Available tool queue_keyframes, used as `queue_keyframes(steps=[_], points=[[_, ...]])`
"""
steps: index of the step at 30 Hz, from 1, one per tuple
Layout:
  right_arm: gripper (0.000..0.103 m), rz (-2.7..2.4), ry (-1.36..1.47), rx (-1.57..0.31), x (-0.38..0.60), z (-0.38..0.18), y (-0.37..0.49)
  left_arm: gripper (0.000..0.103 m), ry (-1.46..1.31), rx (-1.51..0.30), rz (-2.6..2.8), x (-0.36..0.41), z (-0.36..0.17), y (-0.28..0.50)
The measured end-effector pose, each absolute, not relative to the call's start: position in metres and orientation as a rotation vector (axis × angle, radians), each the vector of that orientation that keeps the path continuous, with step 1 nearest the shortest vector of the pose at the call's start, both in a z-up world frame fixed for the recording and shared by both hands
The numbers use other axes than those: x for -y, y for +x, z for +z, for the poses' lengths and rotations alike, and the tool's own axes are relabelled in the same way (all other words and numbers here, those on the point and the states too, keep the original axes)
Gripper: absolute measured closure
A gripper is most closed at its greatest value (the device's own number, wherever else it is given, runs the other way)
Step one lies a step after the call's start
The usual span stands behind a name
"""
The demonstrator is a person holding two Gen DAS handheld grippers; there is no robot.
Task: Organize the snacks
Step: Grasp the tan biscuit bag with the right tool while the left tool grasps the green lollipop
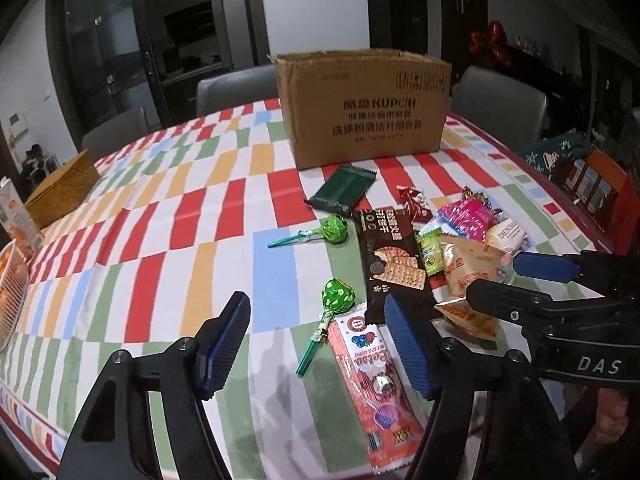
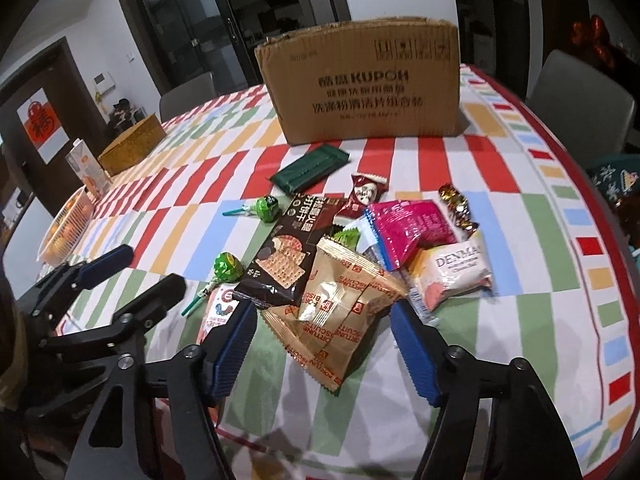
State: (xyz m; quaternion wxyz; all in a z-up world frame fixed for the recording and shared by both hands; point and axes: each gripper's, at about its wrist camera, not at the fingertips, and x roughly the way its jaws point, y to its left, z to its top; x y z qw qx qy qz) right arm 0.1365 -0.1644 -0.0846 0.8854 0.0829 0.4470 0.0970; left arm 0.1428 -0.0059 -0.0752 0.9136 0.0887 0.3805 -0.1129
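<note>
Between right gripper [image 2: 324,344] pads — biscuit packets [image 2: 340,300]

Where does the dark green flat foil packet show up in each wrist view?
Left wrist: dark green flat foil packet, centre, just below the brown cardboard box.
Right wrist: packet, centre, just below the box's left corner.
Shared landmark: the box.

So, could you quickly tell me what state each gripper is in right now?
Left gripper: open, holding nothing, above the lollipop.
Right gripper: open, holding nothing, above the tan biscuit packets.
</note>
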Motion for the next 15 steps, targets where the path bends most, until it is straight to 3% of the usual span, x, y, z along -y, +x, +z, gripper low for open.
queue_keyframes(steps=[9,15], points=[[0.042,0.223,0.180,-0.968,0.161,-0.095,0.152,0.043,0.176,-0.839,-0.255,0.011,-0.096,0.167],[0.050,0.233,0.184,-0.986,0.158,-0.099,0.163,0.056,0.142,-0.873,-0.269,0.010,-0.105,0.179]])
